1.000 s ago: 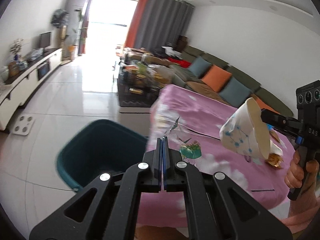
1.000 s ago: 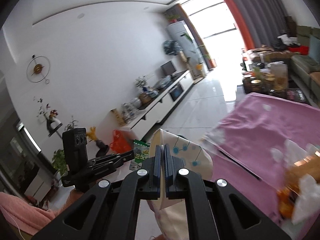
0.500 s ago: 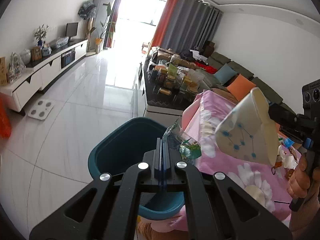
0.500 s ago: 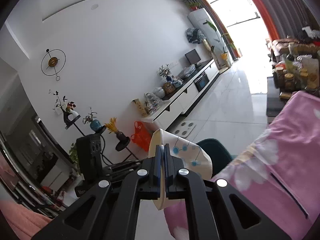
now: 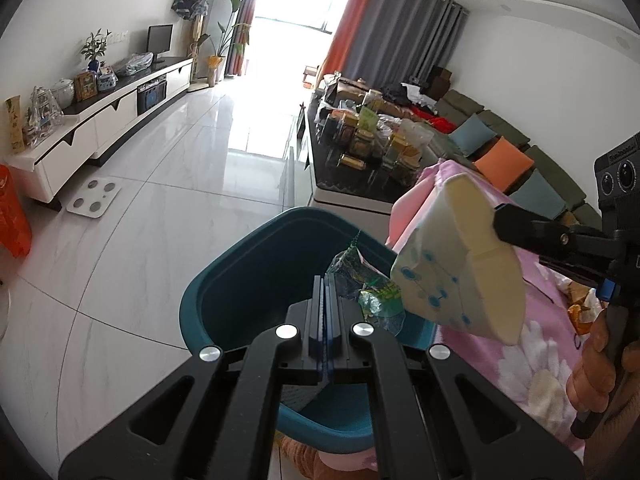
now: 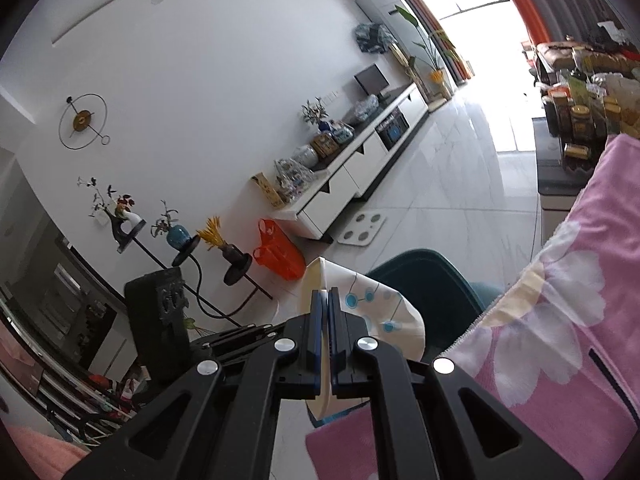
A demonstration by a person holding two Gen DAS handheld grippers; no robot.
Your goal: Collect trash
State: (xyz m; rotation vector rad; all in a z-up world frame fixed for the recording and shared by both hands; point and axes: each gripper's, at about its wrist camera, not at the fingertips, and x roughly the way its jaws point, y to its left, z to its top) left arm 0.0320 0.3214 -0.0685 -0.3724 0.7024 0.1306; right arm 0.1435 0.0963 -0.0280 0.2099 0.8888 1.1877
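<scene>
Between the fingers of my left tool (image 5: 325, 280) a crumpled clear wrapper (image 5: 362, 280) with green print is pinched, the two fingers pressed flat together so that no gap shows past the thin film. The wrapper sticks out past the fingertips and hangs over the open mouth of the teal bin (image 5: 224, 280), which stands on the white tiled floor (image 5: 160, 208) right against the edge of the pink flowered cloth (image 5: 540, 344) covering the worktop. My right tool (image 6: 325, 294) is likewise closed, its fingers clamped on the rim of a squashed white paper cup (image 6: 376, 312) printed with blue dots and lines. From the left wrist view that cup (image 5: 460, 256) is held in the air just to the right of the wrapper, above the cloth's edge and near the bin's rim, its mouth turned toward the right tool (image 5: 500, 220) that grips it. My right hand (image 5: 600, 368) wraps the handle below. Further scraps of orange and white litter (image 5: 580, 308) lie on the cloth behind the cup. From the right wrist view the bin (image 6: 424, 280) sits just beyond the cup, beside the pink cloth (image 6: 560, 320).
</scene>
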